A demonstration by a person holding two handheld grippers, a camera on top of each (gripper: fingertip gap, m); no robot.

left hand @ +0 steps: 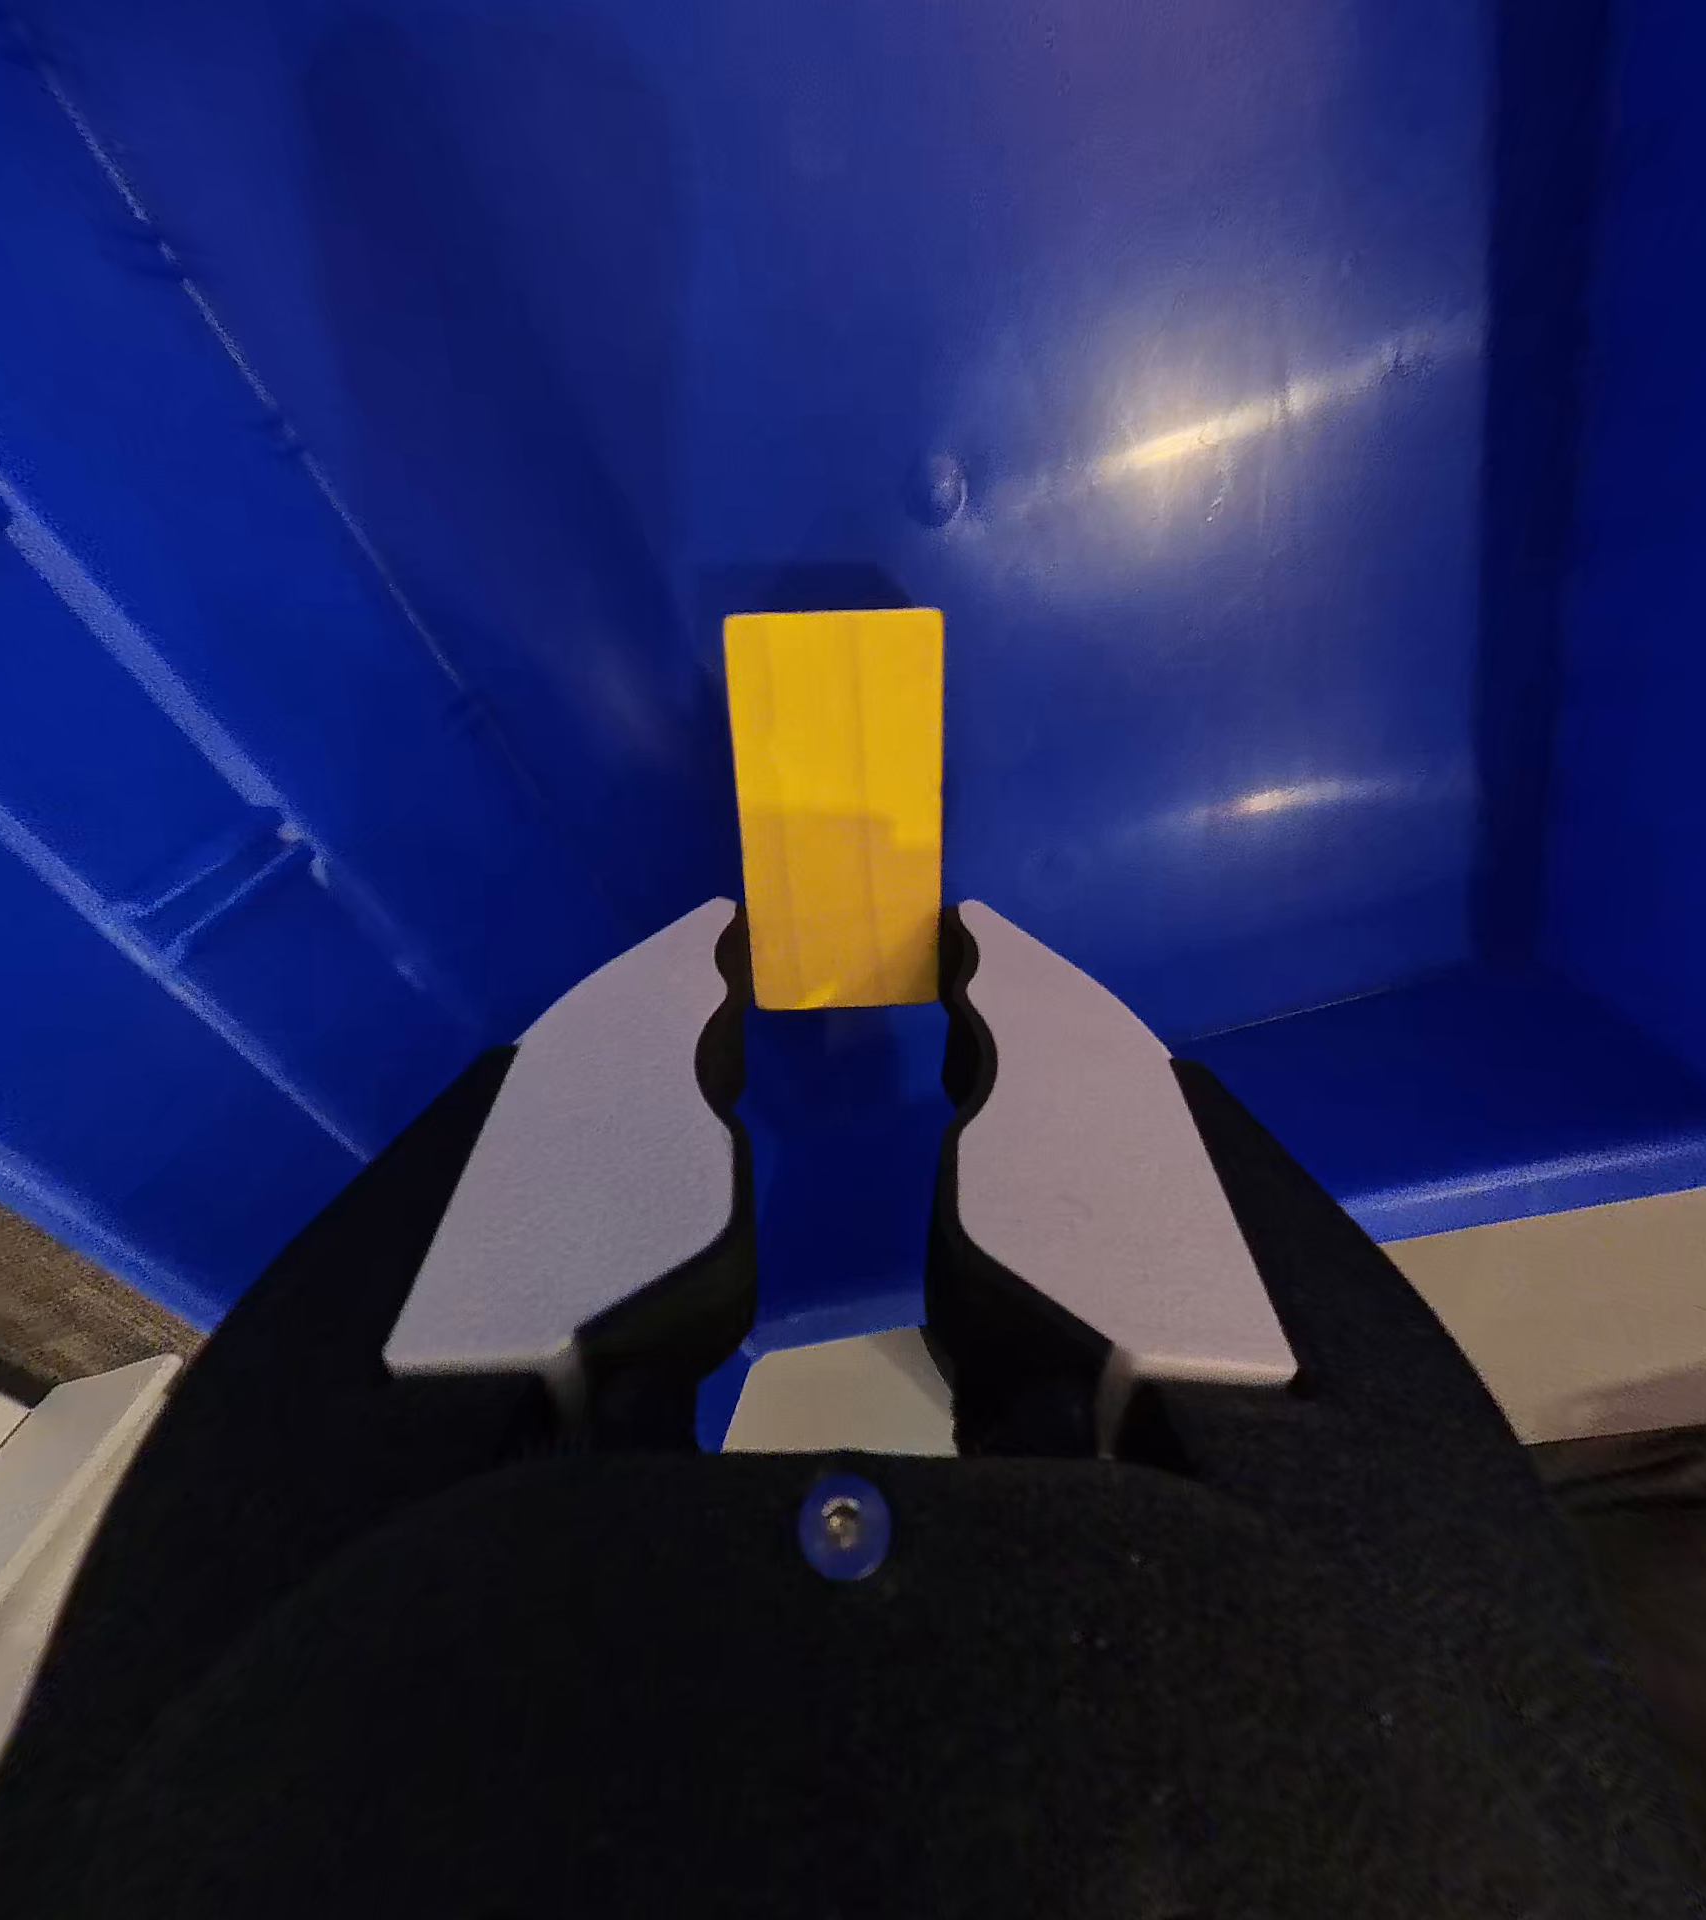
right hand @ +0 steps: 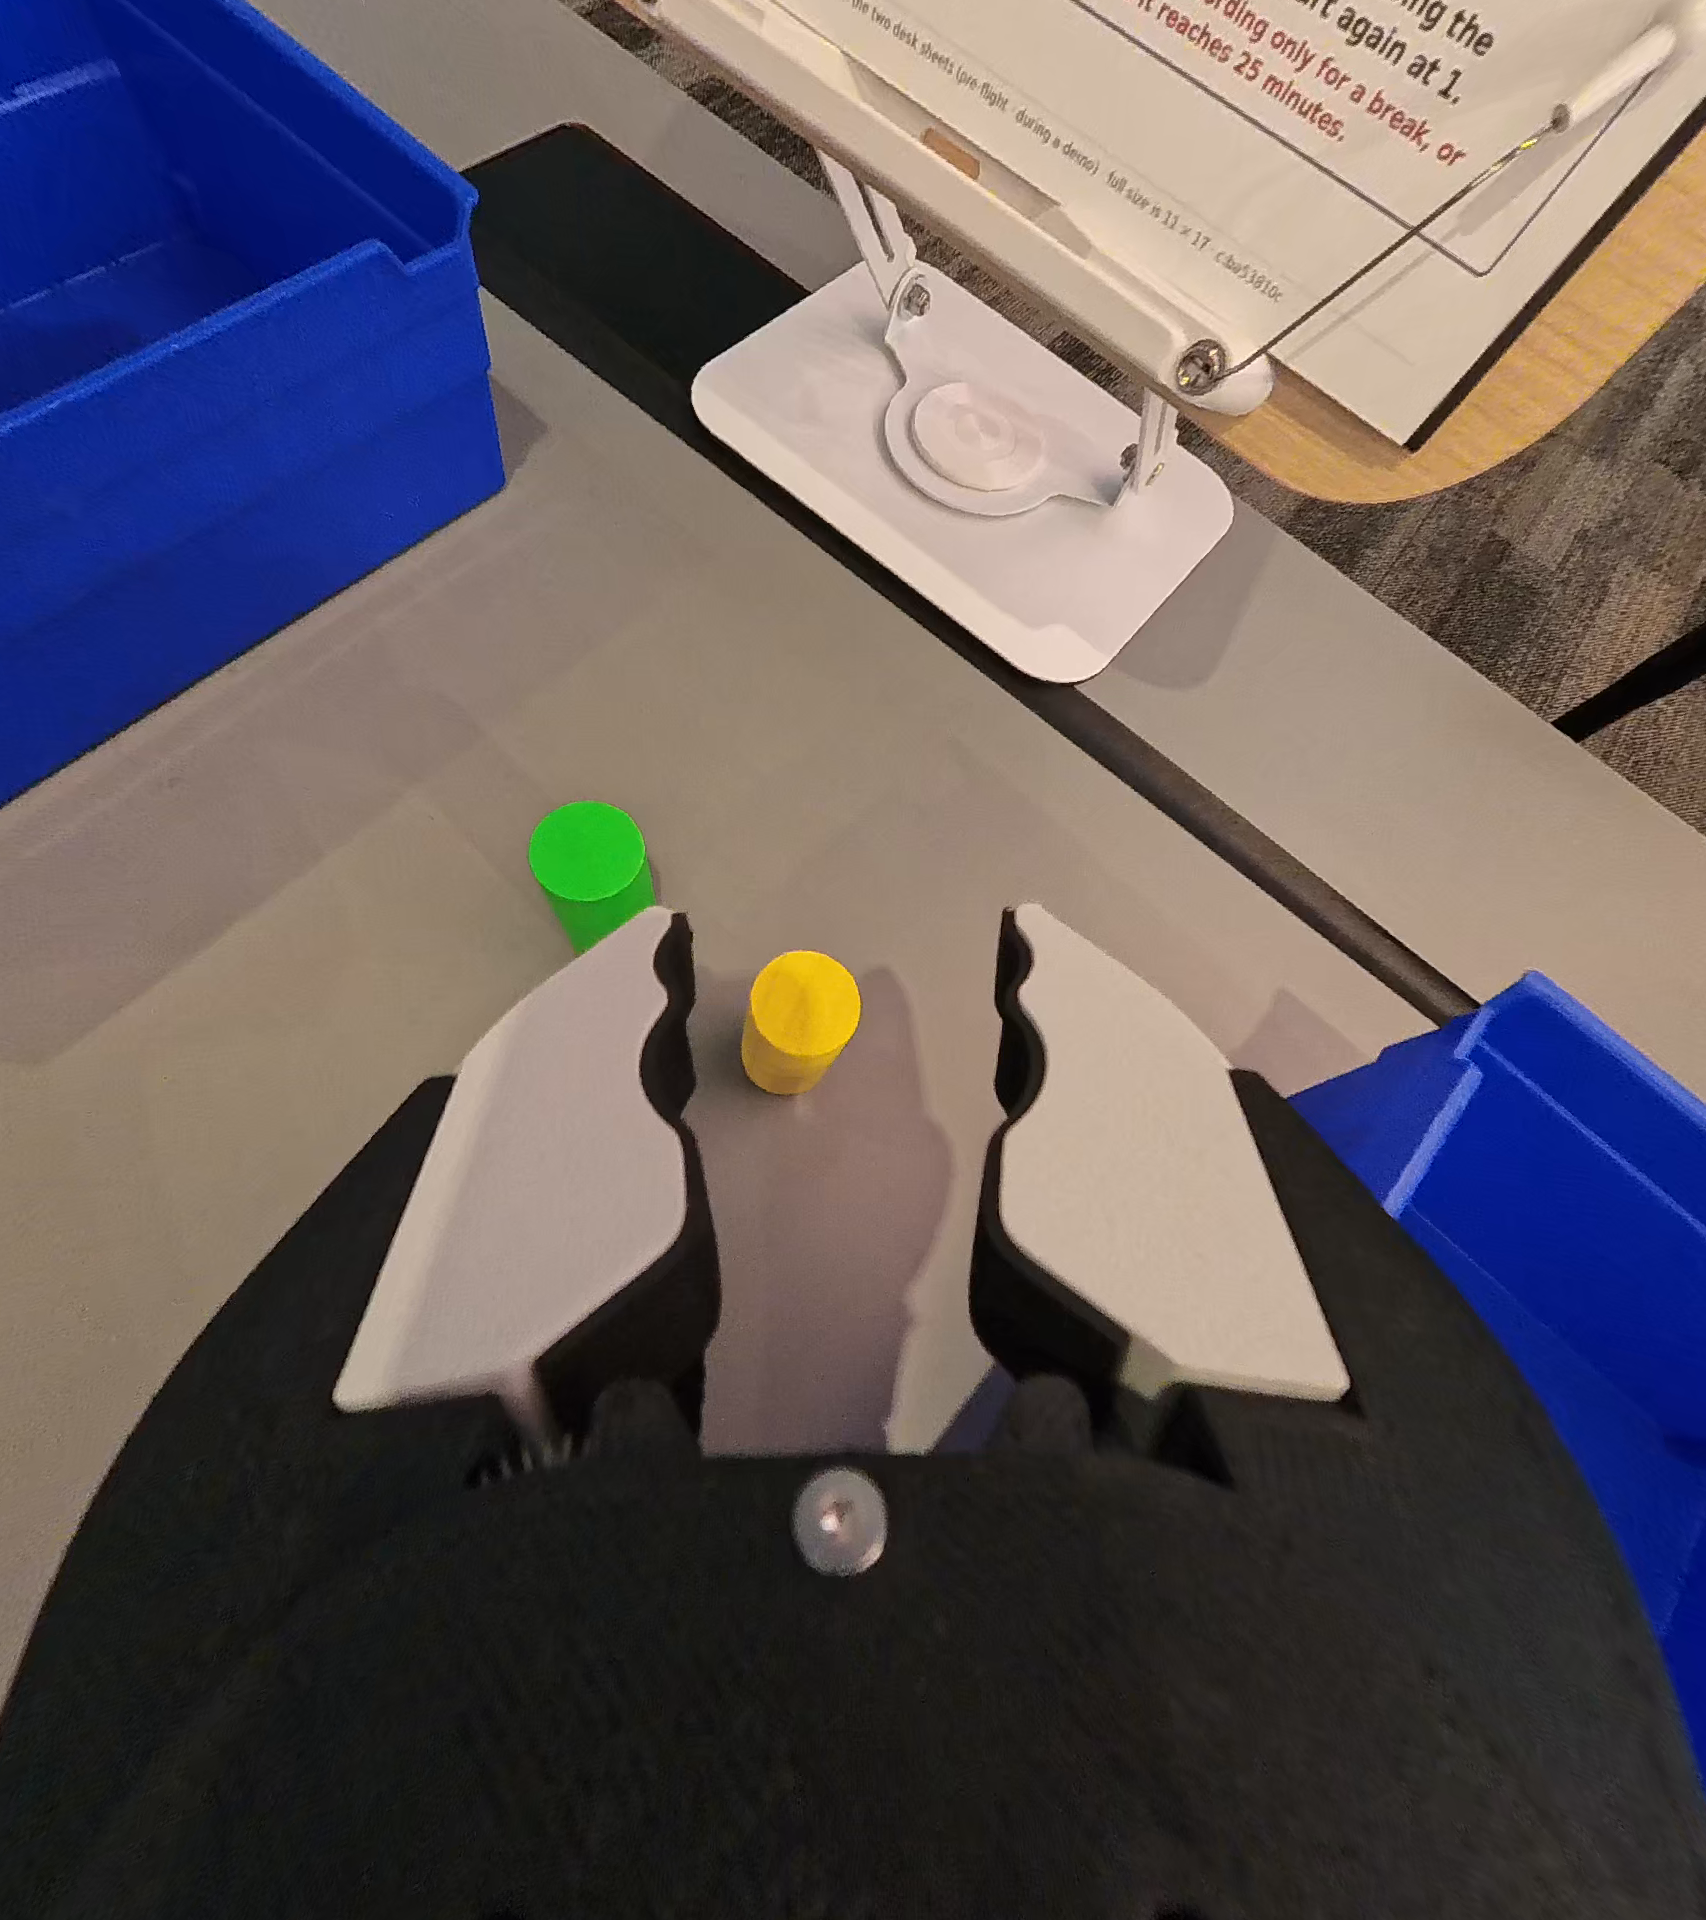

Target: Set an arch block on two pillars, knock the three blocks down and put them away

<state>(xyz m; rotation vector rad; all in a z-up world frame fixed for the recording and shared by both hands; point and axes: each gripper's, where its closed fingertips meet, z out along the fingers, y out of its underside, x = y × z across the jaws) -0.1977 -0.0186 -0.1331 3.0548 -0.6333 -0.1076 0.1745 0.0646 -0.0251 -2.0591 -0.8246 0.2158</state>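
Left tool [left hand: 844, 951] clamped on the near end of a yellow block [left hand: 836, 800], inside the blue bin [left hand: 1192, 312]. Right tool [right hand: 844, 977] spread wide, gripping nothing, above the bench [right hand: 309, 1039]; yellow cylinder [right hand: 800, 1023] upright between its fingertips, green cylinder [right hand: 587, 868] just beside the left one.

Grey table [right hand: 309, 1039]: green cylinder [right hand: 587, 868], yellow cylinder [right hand: 799, 1023], blue bins [right hand: 205, 582], white stand [right hand: 963, 499].

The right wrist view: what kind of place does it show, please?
Probably an office-like room set up for recording demonstrations: a grey table with a blue bin, a white stand holding a printed sheet, and carpet on the floor.
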